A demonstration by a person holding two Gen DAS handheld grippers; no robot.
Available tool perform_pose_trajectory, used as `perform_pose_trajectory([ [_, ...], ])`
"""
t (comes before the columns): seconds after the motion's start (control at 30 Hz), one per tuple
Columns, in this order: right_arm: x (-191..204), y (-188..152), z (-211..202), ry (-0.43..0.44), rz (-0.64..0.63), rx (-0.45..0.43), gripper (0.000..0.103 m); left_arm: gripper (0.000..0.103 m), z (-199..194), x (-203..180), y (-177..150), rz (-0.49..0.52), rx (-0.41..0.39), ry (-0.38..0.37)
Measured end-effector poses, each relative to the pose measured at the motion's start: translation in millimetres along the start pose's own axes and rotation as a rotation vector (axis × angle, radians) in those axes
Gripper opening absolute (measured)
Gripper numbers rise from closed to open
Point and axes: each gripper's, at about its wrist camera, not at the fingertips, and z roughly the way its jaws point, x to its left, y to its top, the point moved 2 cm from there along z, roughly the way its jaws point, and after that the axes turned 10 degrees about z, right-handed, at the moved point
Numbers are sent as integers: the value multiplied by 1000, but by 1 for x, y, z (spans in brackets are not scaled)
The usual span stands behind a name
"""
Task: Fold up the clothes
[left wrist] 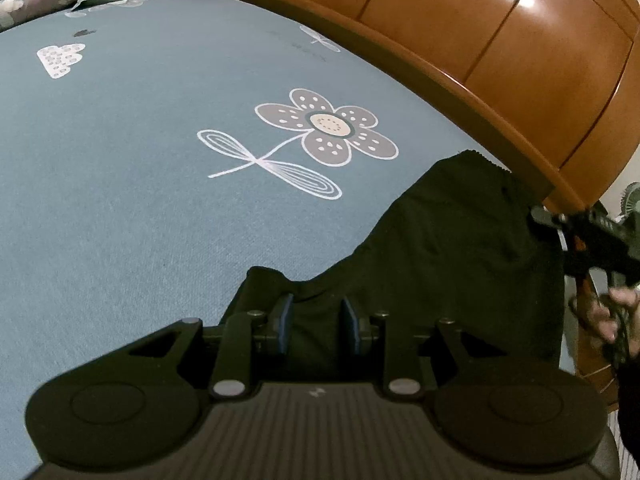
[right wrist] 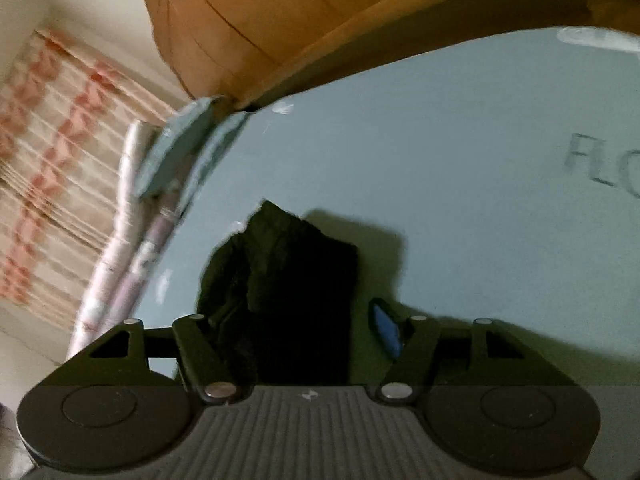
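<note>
Jaws first: our left gripper (left wrist: 316, 322) stands narrowed around a fold of the black garment (left wrist: 448, 240), though we cannot tell whether its pads truly press the cloth; our right gripper (right wrist: 296, 324) stands wide, its pads clear of the cloth that lies between them. Taking the printed flower (left wrist: 326, 126) on the blue bedsheet (left wrist: 140, 140) as landmark, the garment lies on the near side of it, toward the wooden bed frame (left wrist: 500, 112), its long axis running from the left gripper away toward that frame. We judge the right gripper better placed for the garment's far end.
</note>
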Motion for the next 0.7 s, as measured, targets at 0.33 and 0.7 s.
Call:
perform_pose_trajectory([
  [0.33, 5, 11, 12, 36, -20, 6, 36, 30, 0, -2, 1, 3, 1, 5],
  [0.7, 19, -14, -33, -126, -76, -139, 33, 30, -1, 0, 0, -4, -15, -14],
])
